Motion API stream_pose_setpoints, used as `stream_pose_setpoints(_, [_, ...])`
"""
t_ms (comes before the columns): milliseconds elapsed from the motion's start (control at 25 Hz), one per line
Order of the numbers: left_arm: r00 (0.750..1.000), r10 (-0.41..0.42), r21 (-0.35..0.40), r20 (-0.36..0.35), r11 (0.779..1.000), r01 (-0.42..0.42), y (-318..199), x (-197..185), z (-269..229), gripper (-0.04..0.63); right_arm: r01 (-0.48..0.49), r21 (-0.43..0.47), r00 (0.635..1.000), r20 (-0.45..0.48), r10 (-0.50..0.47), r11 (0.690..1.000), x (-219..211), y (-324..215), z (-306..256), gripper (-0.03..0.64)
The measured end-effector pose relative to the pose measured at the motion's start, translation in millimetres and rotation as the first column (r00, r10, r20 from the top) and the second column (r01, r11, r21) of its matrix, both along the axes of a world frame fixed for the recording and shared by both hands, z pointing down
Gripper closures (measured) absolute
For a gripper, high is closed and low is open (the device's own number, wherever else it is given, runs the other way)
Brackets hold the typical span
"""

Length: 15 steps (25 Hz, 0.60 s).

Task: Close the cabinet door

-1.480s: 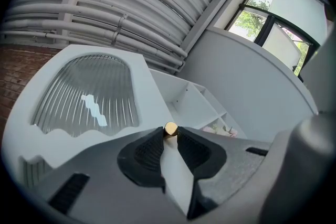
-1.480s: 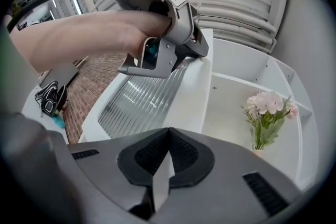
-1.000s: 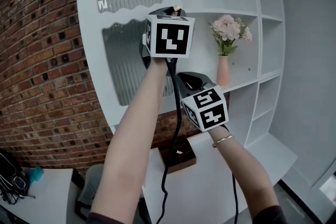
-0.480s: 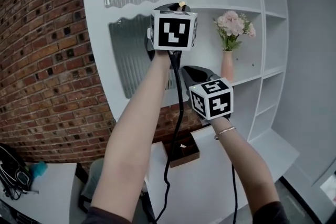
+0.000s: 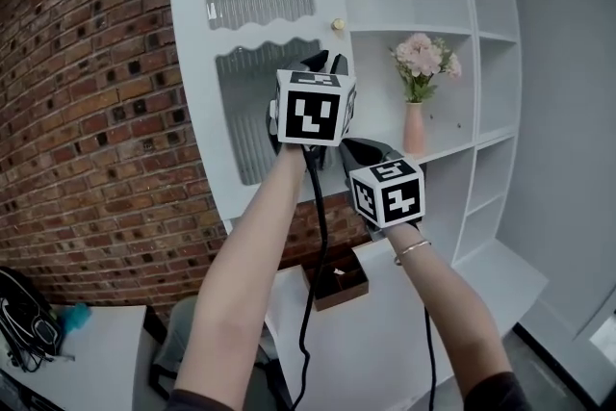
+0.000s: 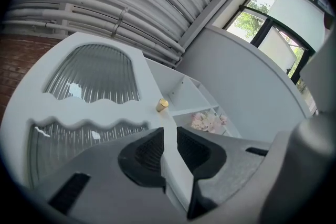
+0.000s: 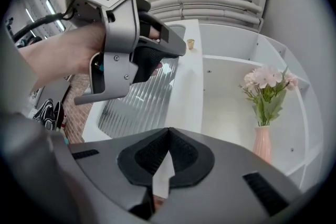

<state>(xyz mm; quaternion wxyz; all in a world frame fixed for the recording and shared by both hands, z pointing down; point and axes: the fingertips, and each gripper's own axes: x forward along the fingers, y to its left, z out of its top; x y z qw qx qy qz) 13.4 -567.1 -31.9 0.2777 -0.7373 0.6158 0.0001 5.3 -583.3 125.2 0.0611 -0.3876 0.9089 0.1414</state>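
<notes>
White shelf unit (image 5: 481, 34) against a brick wall (image 5: 87, 111), with a white counter (image 5: 385, 332) underneath and a pink vase of flowers (image 5: 414, 125) on one shelf. The cabinet door (image 5: 269, 36), with two ribbed glass panels, sits on the unit's left side, and there's a gold knob (image 5: 338, 24) at its right edge. The left gripper (image 6: 169, 131) is just below the knob, clear of it, jaws spread with nothing pinched. The right gripper (image 7: 168, 131) is lower, near the door's right edge, with its jaw tips pressed together and empty.
</notes>
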Motion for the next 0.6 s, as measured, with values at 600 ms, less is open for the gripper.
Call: stream_pose_setpoints(600, [0.985,0.099,-0.057,-0.142,0.992,-0.108,55.6,-42.0,112.3,0.577,-0.04,0.036,0.999,-0.006,0.04,0.999,39.4,74.6,29.8,0.617])
